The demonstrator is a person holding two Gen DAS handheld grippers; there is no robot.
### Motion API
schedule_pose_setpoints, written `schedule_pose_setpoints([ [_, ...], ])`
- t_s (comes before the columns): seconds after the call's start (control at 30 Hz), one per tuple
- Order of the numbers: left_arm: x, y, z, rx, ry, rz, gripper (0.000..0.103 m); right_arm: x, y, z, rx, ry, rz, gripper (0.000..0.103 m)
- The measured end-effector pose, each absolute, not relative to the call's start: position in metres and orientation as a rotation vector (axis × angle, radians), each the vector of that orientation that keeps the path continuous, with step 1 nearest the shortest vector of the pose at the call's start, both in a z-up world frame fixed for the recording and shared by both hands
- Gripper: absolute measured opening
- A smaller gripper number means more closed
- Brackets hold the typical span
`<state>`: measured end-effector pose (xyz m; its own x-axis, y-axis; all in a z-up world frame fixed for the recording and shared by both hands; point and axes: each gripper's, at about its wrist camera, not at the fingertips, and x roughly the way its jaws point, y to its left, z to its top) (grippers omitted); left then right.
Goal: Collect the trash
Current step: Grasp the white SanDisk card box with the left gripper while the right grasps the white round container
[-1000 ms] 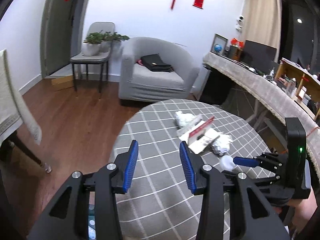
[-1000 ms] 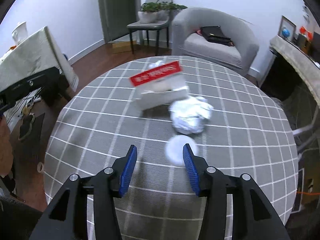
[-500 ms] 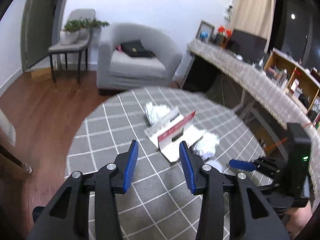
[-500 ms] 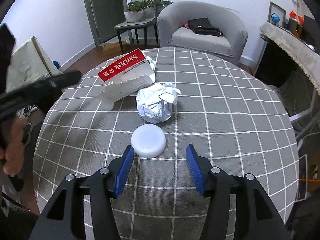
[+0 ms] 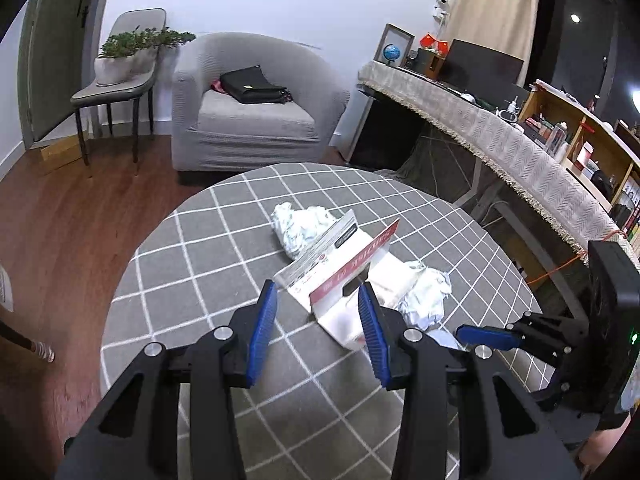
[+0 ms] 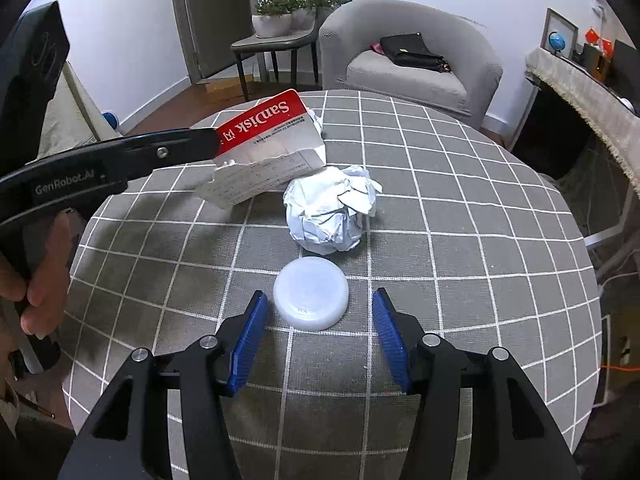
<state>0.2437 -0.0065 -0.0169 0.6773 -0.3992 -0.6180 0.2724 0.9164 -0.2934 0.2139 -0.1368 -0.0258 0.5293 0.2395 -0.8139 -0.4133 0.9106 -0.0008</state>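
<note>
A torn red-and-white SanDisk package (image 5: 344, 276) (image 6: 264, 148) lies on the round grey checked table (image 5: 192, 264) (image 6: 460, 220). A crumpled white paper ball (image 6: 332, 212) (image 5: 426, 298) sits beside it, and another paper wad (image 5: 300, 228) lies behind it. A white round lid (image 6: 310, 294) lies in front of the ball. My left gripper (image 5: 318, 326) is open with its jaws around the package's near end. My right gripper (image 6: 318, 338) is open just behind the lid, which sits level with its fingertips.
A grey armchair (image 5: 248, 108) with a black bag stands beyond the table. A chair with potted plants (image 5: 120, 68) is at its left. A long cloth-covered counter (image 5: 500, 136) runs along the right. Wooden floor lies to the left.
My left gripper has swung right and forward until its jaws reach the package. My right gripper has closed in on the white lid and lined up with it.
</note>
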Motion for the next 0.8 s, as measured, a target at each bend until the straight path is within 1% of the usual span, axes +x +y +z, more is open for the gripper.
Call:
schedule_pose_setpoints([
  [0.3,0.261,-0.019,-0.026,-0.19,0.771,-0.445,0.043,0.222,-0.135,-0.026,-0.188,0.935,0.377,0.055],
  [0.33,0.262,-0.021,-0.027,-0.193,0.774,-0.452,0.042,0.221,-0.135,-0.027,-0.192,0.933,0.375,0.054],
  [0.4,0.264,-0.025,-0.028,-0.19,0.777,-0.46,0.036,0.221,-0.136,-0.027,-0.203,0.929,0.37,0.052],
  [0.47,0.266,-0.029,-0.029,-0.183,0.781,-0.47,0.033,0.223,-0.139,-0.027,-0.192,0.928,0.367,0.051],
  [0.53,0.267,-0.034,-0.031,-0.168,0.793,-0.474,0.022,0.226,-0.139,-0.027,-0.191,0.93,0.356,0.05],
  [0.57,0.267,-0.036,-0.033,-0.159,0.799,-0.471,0.02,0.227,-0.14,-0.027,-0.191,0.929,0.354,0.049],
  [0.6,0.267,-0.038,-0.034,-0.153,0.804,-0.469,0.013,0.228,-0.14,-0.027,-0.192,0.929,0.35,0.049],
  [0.63,0.267,-0.04,-0.034,-0.15,0.809,-0.47,0.013,0.228,-0.14,-0.027,-0.194,0.93,0.35,0.047],
  [0.67,0.266,-0.04,-0.034,-0.148,0.809,-0.471,0.012,0.228,-0.139,-0.027,-0.193,0.931,0.352,0.044],
  [0.7,0.266,-0.041,-0.034,-0.145,0.81,-0.473,0.009,0.227,-0.139,-0.027,-0.195,0.933,0.353,0.041],
  [0.8,0.262,-0.045,-0.03,-0.115,0.801,-0.454,0.004,0.225,-0.137,-0.027,-0.215,0.938,0.36,0.039],
])
